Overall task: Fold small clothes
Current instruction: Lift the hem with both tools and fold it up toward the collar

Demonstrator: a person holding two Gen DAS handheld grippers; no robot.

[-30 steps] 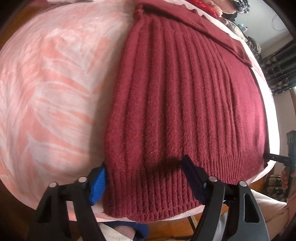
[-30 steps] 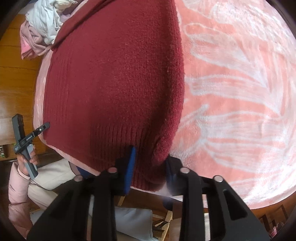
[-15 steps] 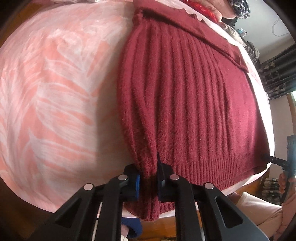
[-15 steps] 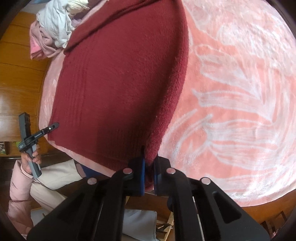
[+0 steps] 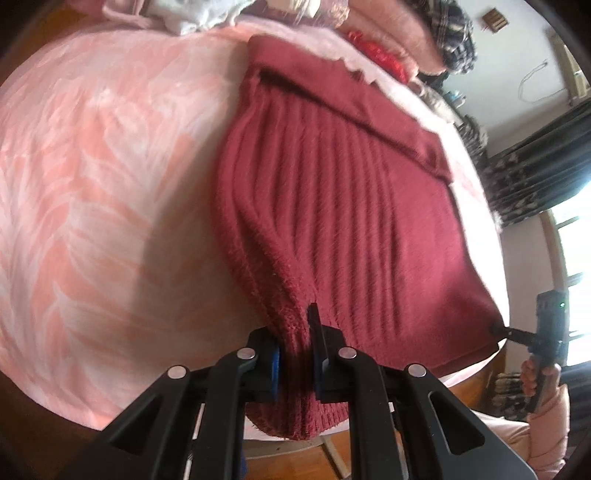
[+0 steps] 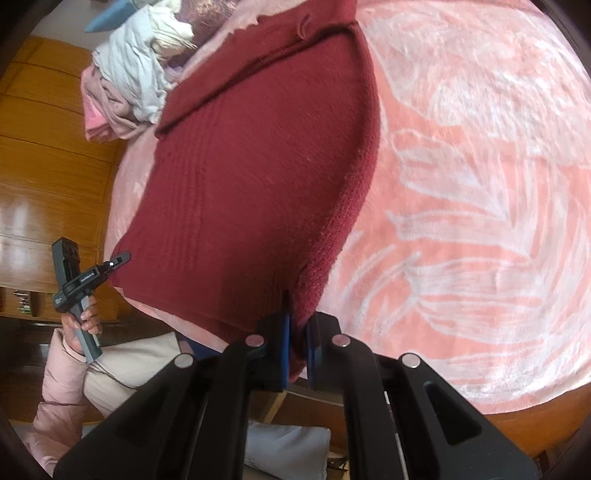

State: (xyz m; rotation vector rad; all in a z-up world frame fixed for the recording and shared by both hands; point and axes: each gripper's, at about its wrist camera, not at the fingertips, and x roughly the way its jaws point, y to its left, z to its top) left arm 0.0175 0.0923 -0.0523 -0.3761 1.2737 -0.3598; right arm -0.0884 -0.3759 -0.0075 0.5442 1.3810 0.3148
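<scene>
Left wrist view: the left gripper [image 5: 295,354] was pinching the ribbed hem of a dark red sweater [image 5: 354,206] at one bottom corner, the knit bunched between its blue pads and drawn up off the pink patterned blanket [image 5: 96,192]. The rest of the sweater lay spread on the blanket, one sleeve folded across its upper part. At the far corner of the hem, the right gripper [image 5: 496,328] was clamped on the fabric, held by a hand [image 5: 532,376] in a pink sleeve. A heap of other clothes [image 5: 406,33] lay beyond the sweater.

Right wrist view: the right gripper [image 6: 297,343] was pressed together on the opposite hem corner of the sweater [image 6: 258,170], the edge lifted into a ridge. The left gripper [image 6: 120,260] gripped the far corner. A pile of pale garments [image 6: 129,74] sat at the blanket's [image 6: 480,184] edge.
</scene>
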